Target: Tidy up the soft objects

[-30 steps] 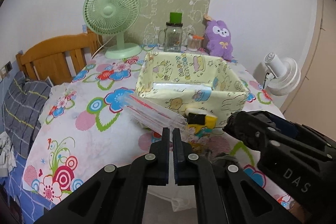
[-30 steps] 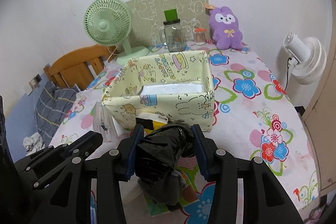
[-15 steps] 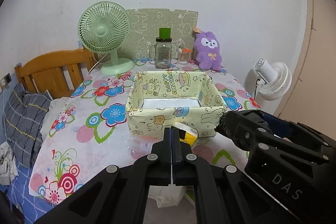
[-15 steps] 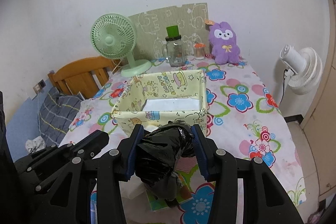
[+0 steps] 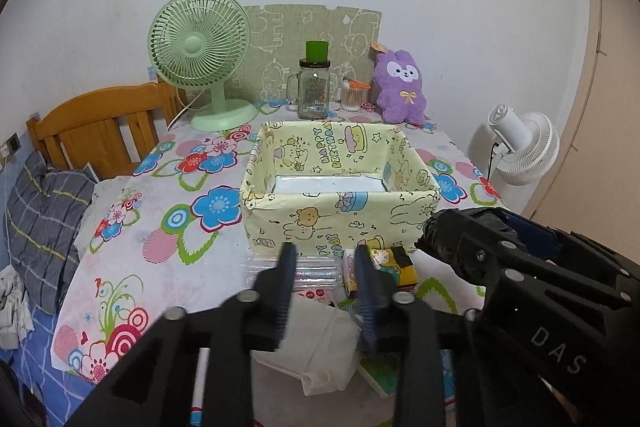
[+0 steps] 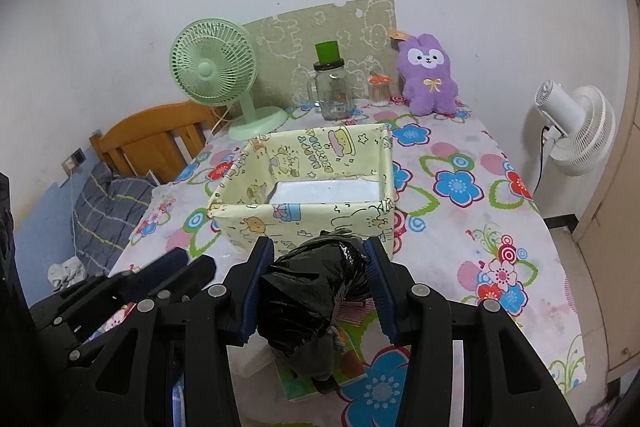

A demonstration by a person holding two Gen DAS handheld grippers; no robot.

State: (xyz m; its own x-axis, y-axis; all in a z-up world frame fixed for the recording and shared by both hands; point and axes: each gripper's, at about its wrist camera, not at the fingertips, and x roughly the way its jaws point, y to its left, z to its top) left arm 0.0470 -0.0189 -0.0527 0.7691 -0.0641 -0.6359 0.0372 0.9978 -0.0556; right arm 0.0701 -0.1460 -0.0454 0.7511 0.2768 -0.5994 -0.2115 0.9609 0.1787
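A yellow cartoon-print fabric box [image 5: 340, 223] stands mid-table with something flat and white on its floor. My left gripper [image 5: 325, 251] hovers just in front of it, its jaws opening, and the pads press on nothing. A clear plastic packet [image 5: 310, 273] lies flat on the cloth beyond the fingertips. A small yellow packet [image 5: 394, 265] lies beside it. My right gripper [image 6: 319, 247] is shut on a crumpled black plastic bag [image 6: 312, 291] and is held above the table's near edge. That black bag [image 5: 486, 219] also shows at the right of the left wrist view.
At the back stand a green desk fan [image 5: 200, 47], a glass jar with a green lid [image 5: 314, 91], a cotton-swab pot [image 5: 352, 99] and a purple plush [image 5: 402, 87]. A white fan [image 6: 576, 131] stands off the right edge. A wooden headboard [image 5: 100, 131] and a plaid cloth [image 5: 44, 211] are on the left.
My left gripper's jaws were shut and have now parted. The clear packet, tilted up at its tips a second ago, now lies flat. My right gripper still holds the black bag.
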